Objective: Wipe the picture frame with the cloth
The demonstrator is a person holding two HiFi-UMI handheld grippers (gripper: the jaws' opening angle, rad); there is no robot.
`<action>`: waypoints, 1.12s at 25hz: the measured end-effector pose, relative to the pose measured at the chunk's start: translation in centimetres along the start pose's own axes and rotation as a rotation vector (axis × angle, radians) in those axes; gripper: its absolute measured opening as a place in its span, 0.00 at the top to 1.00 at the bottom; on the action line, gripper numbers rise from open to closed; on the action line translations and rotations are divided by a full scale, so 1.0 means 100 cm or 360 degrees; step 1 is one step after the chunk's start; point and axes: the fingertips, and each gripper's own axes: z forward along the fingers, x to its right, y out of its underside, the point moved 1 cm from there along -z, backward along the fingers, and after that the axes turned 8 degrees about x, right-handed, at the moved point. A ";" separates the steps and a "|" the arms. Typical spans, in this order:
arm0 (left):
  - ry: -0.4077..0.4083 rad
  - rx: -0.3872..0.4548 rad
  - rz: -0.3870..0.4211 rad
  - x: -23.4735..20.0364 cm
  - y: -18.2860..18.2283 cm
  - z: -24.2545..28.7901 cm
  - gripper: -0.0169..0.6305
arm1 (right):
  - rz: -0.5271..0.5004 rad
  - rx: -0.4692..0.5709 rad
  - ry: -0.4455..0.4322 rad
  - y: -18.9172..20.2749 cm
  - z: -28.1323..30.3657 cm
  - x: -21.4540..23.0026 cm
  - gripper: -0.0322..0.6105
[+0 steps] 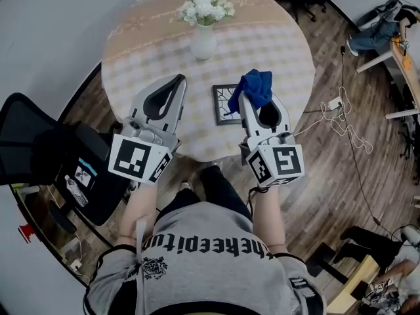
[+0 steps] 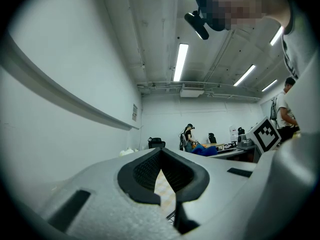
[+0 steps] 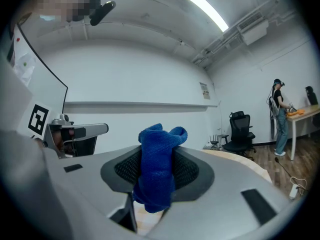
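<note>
Right gripper [image 1: 257, 101] is clamped tight on the blue cloth [image 1: 254, 84], which is bunched up and poking out past the jaws; left gripper [image 1: 178, 81] has its jaws closed together with nothing in them, held up over the near left part of the round table [image 1: 151, 51]. The picture frame [image 1: 223, 104] lies flat on the checked tablecloth near the front edge, right next to the cloth; from the head view they overlap, but I can't tell if they're touching. The vase [image 1: 203, 42] with white flowers [image 1: 207, 4] sits further back; well apart from the frame.
</note>
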 end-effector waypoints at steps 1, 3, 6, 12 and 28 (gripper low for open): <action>-0.0015 -0.0004 0.0003 -0.001 0.002 0.003 0.95 | 0.0005 -0.0009 -0.0017 0.002 0.005 0.003 0.72; -0.0045 -0.0015 0.0010 -0.004 0.006 0.009 0.95 | 0.0016 -0.0027 -0.0055 0.007 0.015 0.007 0.72; -0.0088 -0.0035 0.0019 -0.009 0.013 0.017 0.95 | 0.0031 -0.0060 -0.0106 0.016 0.029 0.014 0.72; -0.0169 -0.0088 0.0023 -0.016 0.028 0.029 0.95 | 0.0090 -0.0149 -0.0177 0.040 0.050 0.026 0.72; -0.0305 -0.0259 -0.0039 -0.024 0.078 0.037 0.95 | 0.0220 -0.0534 -0.0273 0.138 0.065 0.043 0.72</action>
